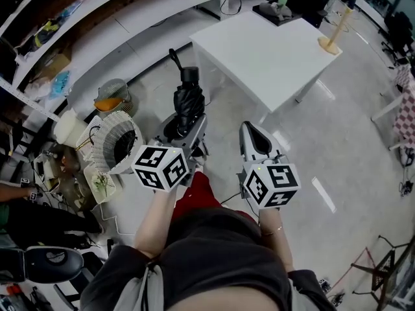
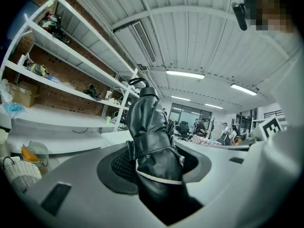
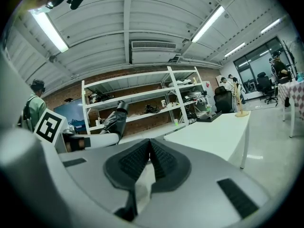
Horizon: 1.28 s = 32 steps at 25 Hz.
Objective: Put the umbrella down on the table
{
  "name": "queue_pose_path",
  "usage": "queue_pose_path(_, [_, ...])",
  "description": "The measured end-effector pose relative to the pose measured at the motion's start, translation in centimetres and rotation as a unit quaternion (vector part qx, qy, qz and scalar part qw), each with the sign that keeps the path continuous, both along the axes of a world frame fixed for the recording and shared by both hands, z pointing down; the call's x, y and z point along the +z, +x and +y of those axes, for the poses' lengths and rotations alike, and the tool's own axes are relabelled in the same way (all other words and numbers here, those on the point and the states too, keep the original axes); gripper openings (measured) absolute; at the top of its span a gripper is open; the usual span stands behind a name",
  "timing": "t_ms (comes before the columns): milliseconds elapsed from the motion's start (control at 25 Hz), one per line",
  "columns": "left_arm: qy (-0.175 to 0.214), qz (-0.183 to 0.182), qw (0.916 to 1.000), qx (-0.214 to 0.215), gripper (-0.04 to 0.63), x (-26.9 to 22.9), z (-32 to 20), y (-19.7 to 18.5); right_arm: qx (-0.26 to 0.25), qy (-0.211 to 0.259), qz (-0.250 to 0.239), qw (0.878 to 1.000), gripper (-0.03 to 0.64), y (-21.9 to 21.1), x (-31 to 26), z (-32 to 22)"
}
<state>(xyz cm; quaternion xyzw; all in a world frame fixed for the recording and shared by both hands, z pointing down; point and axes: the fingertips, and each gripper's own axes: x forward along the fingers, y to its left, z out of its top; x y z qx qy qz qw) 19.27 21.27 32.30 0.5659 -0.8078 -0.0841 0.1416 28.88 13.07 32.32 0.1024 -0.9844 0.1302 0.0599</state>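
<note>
A folded black umbrella (image 1: 189, 100), strapped round its middle, stands upright in my left gripper (image 1: 187, 133), its hooked handle on top. In the left gripper view the umbrella (image 2: 151, 137) fills the gap between the jaws, which press on it from both sides. My right gripper (image 1: 250, 131) is beside it on the right, shut, with nothing in it; its dark pads (image 3: 164, 159) meet. The white table (image 1: 266, 50) lies ahead of both grippers over the floor. The right gripper view shows the umbrella (image 3: 115, 120) at left and the table (image 3: 216, 132) at right.
On the table's far corner stands a wooden post (image 1: 333, 36), and dark gear (image 1: 277, 10) sits at its back edge. White fans and baskets (image 1: 115, 140) crowd the floor at left, under long wall shelves (image 1: 97, 5). A person (image 3: 33, 109) stands at the left.
</note>
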Motion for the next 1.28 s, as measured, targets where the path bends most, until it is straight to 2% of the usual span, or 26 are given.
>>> queue_pose_path(240, [-0.003, 0.013, 0.9999, 0.000, 0.212, 0.9, -2.4, -5.5, 0.006, -0.005, 0.012, 1.000, 0.018, -4.9, 0.7, -2.4])
queue_pose_path(760, [-0.014, 0.033, 0.9992, 0.015, 0.212, 2.5, -5.8, -18.4, 0.018, -0.018, 0.031, 0.999, 0.018, -18.5, 2.0, -5.9])
queue_pose_path(1040, [-0.011, 0.036, 0.9988, 0.030, 0.212, 2.7, -6.7, -23.5, 0.028, -0.016, 0.029, 0.999, 0.018, -24.1, 1.7, -6.7])
queue_pose_path(1280, [-0.010, 0.039, 0.9983, 0.041, 0.212, 3.3, -6.9, -26.5, 0.033, -0.018, 0.037, 0.999, 0.018, -27.4, 2.5, -6.6])
